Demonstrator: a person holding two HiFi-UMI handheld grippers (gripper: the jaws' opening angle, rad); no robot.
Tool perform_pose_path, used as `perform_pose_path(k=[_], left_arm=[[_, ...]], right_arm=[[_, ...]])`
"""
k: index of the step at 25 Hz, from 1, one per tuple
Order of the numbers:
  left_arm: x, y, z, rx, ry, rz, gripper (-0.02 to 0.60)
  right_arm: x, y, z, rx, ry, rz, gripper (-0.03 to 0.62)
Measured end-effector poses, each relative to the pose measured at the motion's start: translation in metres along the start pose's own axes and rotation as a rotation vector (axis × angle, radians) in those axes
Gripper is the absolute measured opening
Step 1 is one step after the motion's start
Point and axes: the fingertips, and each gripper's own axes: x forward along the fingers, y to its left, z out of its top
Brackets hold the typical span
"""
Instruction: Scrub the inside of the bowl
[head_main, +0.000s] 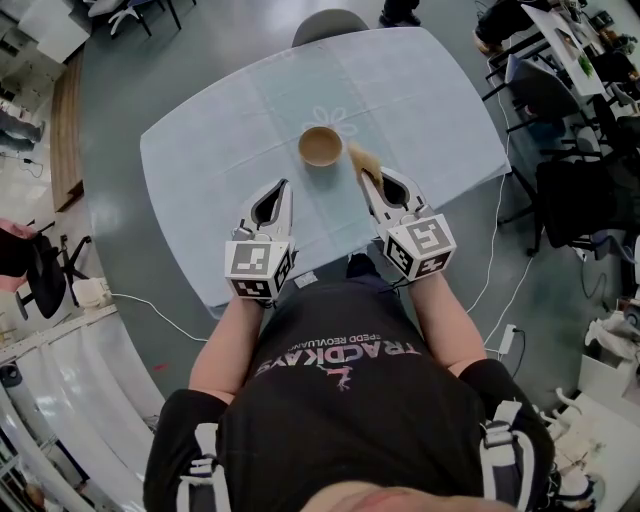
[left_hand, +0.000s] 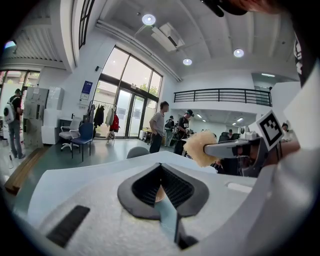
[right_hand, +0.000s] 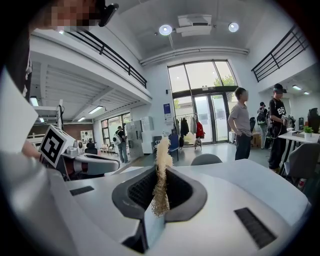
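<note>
Pale blue surface (head_main: 200, 190), brown bowl (head_main: 320, 146) at centre. My right gripper (head_main: 367, 179) clamps loofah scrubber (head_main: 359, 159) beside bowl; left gripper (head_main: 283, 185) closed, empty.

My left gripper (head_main: 284, 186) sits left of centre in the head view, its jaws seemingly drawn together at the tips with nothing between them. My right gripper (head_main: 368, 180), right of centre, is clamped on a fibrous scrubber (right_hand: 160, 176). My left forearm (head_main: 228, 335) and right forearm (head_main: 445, 320) reach forward, bare.
</note>
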Motion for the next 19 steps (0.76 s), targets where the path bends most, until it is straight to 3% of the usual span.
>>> perform_pose_path(k=[19], left_arm=[[0.003, 0.014, -0.003, -0.005, 0.014, -0.004, 0.015]], right_arm=[[0.016, 0.004, 0.000, -0.004, 0.013, 0.010, 0.032]])
